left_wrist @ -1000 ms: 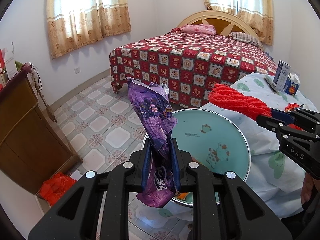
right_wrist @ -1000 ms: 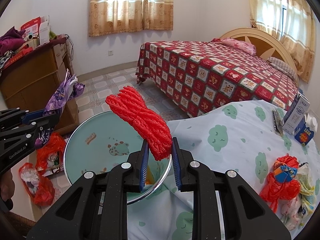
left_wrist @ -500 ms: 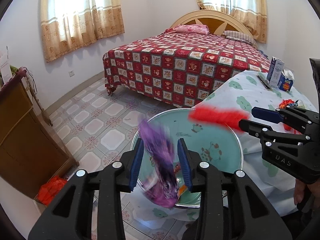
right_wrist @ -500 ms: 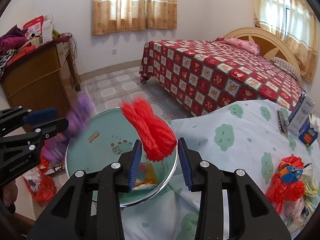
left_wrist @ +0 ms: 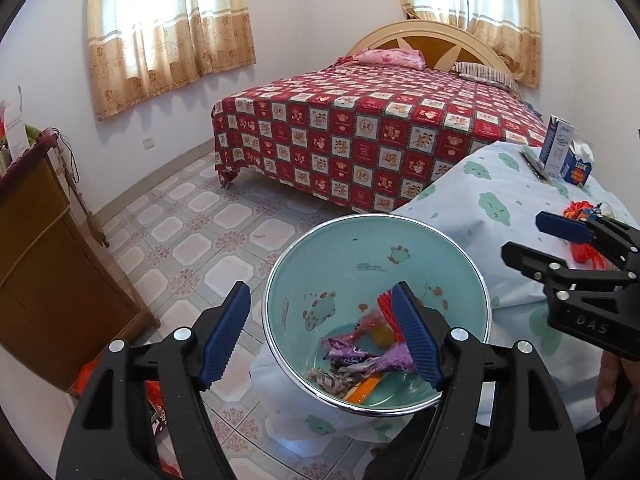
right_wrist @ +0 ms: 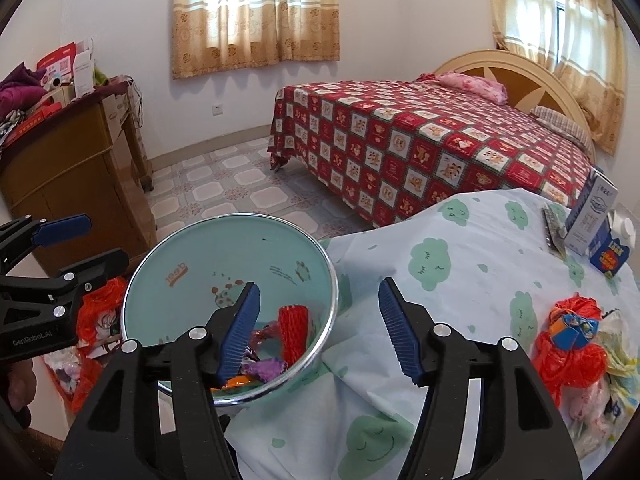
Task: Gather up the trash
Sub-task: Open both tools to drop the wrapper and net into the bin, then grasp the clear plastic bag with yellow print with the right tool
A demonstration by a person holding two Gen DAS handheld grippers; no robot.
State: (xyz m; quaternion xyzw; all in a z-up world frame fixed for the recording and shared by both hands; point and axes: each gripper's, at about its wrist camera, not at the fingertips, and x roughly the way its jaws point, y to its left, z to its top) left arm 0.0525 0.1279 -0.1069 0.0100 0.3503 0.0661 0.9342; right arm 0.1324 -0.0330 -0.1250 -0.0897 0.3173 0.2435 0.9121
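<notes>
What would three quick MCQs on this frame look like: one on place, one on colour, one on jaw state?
1. Where is the red foam net?
A. in the basin
B. on the bed
C. held by the right gripper

2. What colour is the basin's inside?
A. yellow
B. black
C. light teal

3. How do both grippers' jaws stand?
A. both shut
B. both open
C. left shut, right open

Key:
1 A: the red foam net lies in the basin with the purple wrapper.
2 C: the basin wall is light teal with cartoon prints.
3 B: the left gripper and right gripper show wide gaps with nothing between the jaws.
</notes>
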